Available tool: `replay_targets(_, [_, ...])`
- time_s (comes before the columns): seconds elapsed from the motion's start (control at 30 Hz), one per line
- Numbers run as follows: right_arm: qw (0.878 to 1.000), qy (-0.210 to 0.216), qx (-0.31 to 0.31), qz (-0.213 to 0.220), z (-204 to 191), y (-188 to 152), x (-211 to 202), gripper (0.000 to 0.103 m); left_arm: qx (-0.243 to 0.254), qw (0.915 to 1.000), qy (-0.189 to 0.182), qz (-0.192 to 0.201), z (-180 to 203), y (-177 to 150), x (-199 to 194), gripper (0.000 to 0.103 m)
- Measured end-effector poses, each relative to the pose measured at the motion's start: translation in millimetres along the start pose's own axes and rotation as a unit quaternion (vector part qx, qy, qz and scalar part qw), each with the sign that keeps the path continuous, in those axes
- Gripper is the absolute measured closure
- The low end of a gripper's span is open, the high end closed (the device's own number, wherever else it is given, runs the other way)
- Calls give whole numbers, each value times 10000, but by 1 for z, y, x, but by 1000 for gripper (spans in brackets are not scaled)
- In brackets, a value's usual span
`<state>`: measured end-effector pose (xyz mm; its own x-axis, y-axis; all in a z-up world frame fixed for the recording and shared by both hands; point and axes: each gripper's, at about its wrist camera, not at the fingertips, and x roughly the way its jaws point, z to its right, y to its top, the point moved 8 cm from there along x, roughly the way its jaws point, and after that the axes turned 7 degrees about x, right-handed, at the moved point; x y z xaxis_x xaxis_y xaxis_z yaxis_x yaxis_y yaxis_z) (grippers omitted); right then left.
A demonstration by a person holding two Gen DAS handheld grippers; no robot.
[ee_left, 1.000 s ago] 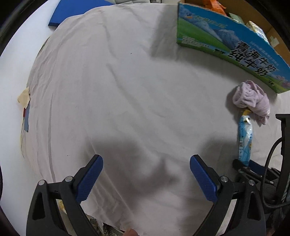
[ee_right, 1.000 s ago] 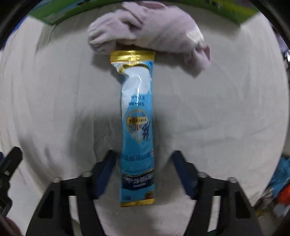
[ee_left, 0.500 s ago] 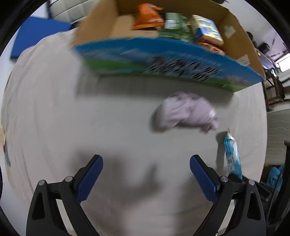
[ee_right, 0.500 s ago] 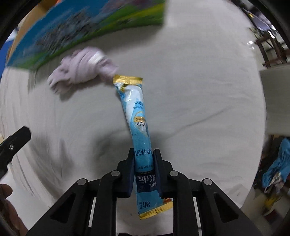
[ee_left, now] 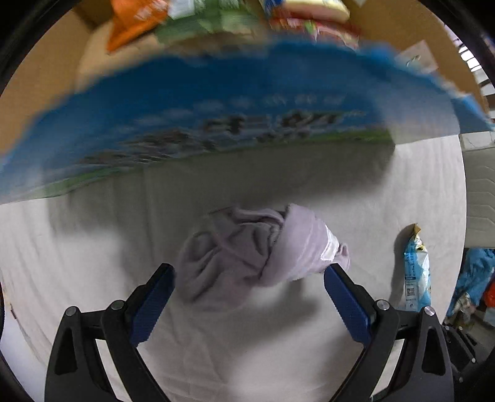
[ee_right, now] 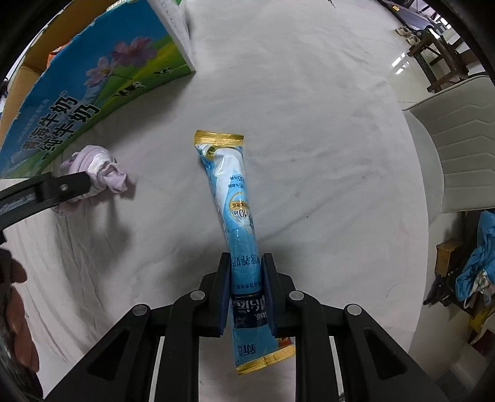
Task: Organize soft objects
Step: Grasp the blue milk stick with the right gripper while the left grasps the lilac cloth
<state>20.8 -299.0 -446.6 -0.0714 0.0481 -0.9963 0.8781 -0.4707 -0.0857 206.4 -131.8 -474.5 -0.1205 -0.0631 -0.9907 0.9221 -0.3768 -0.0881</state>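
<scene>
A crumpled lilac cloth lies on the white tablecloth in front of the milk carton box. My left gripper is open, its blue pads on either side of the cloth's near edge. The cloth also shows in the right wrist view, partly behind the left gripper's finger. My right gripper is shut on a long blue snack pouch with gold ends and holds it lifted above the table. The pouch also shows in the left wrist view.
The open cardboard box holds several snack packs. It also shows in the right wrist view. A white chair stands beyond the table's right edge. Blue bags lie on the floor at right.
My left gripper swung from bare tablecloth toward the box and now straddles the lilac cloth. My right gripper shut on the blue pouch and lifted it away from the cloth.
</scene>
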Motion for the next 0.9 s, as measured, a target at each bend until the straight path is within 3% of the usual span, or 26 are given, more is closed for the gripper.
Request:
replay_targets(0.13, [10000, -43, -26, -32, -5, 3, 8, 82, 61, 9999, -89, 52, 8, 9, 10, 6])
replay_targets(0.23, [10000, -60, -42, -64, -8, 10, 13, 83, 89, 9995, -278, 148, 16, 12, 11, 34])
replay_targets(0.3, [9999, -83, -64, -74, -14, 8, 21, 83, 82, 9993, -328, 180, 23, 16, 10, 45])
replay_targets(0.6, [9997, -105, -199, -85, -18, 14, 24, 85, 62, 9992, -111, 368, 40, -14, 2, 53])
replay_targets(0.9, [9993, 156, -345, 35, -25, 14, -4, 88, 36, 9965, -63, 828, 43, -51, -41, 54])
